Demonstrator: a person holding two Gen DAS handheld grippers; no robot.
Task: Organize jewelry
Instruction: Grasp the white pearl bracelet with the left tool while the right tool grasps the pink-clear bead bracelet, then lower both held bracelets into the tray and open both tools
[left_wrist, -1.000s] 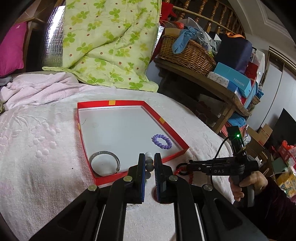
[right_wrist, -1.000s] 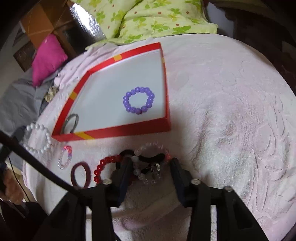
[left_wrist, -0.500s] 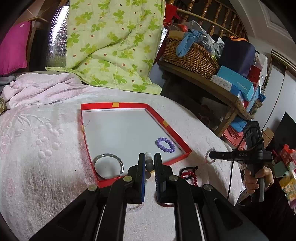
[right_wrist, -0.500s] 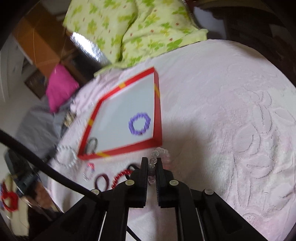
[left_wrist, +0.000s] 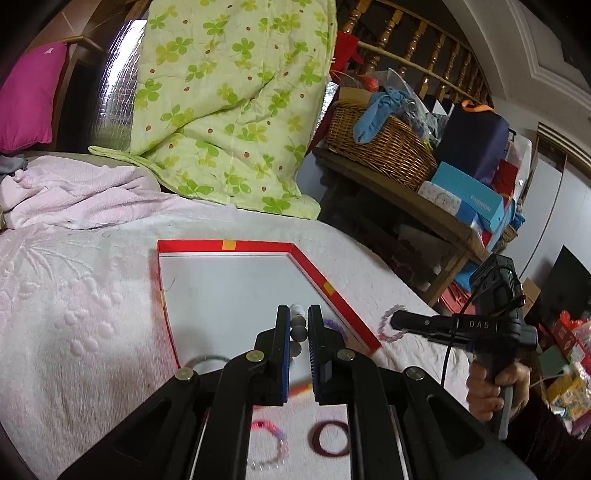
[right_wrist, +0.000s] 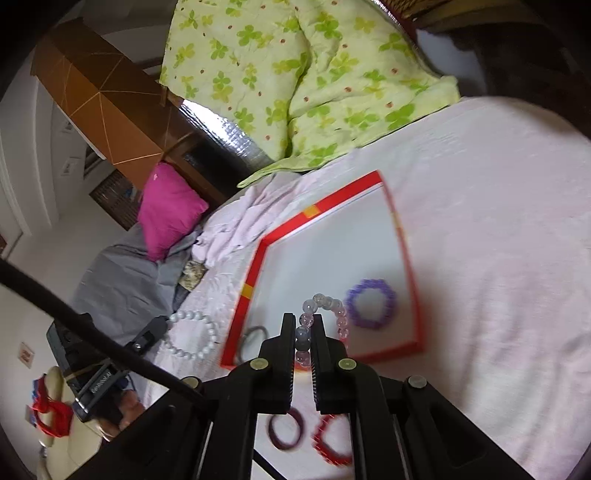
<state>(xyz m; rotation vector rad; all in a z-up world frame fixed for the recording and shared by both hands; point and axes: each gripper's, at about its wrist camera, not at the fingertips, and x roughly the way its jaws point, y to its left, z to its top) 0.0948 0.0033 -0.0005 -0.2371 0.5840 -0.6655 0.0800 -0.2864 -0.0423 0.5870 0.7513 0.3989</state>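
A red-rimmed tray (left_wrist: 258, 245) with a white floor lies on the pale bedspread. My left gripper (left_wrist: 298, 314) is shut on a white pearl bracelet (left_wrist: 297, 326) held above the tray's near edge. My right gripper (right_wrist: 303, 321) is shut on a clear and pink bead bracelet (right_wrist: 334, 304), lifted off the cloth near the tray's corner. That bracelet (left_wrist: 392, 326) also shows at the right gripper's tip in the left wrist view. In the tray lie a purple bead bracelet (right_wrist: 371, 304) and a silver bangle (left_wrist: 207, 360). The pearl bracelet (right_wrist: 192, 334) hangs from the left gripper (right_wrist: 155, 328).
On the bedspread in front of the tray lie a dark red ring (right_wrist: 284, 430), a red bead bracelet (right_wrist: 332, 439) and a pink and purple bracelet (left_wrist: 269, 443). A green quilt (left_wrist: 229, 103) hangs behind. A shelf with a wicker basket (left_wrist: 380, 147) stands right.
My right gripper has shut on the clear and pink bracelet and lifted it off the bedspread. My left gripper has moved a little forward over the tray's near edge with the pearl bracelet.
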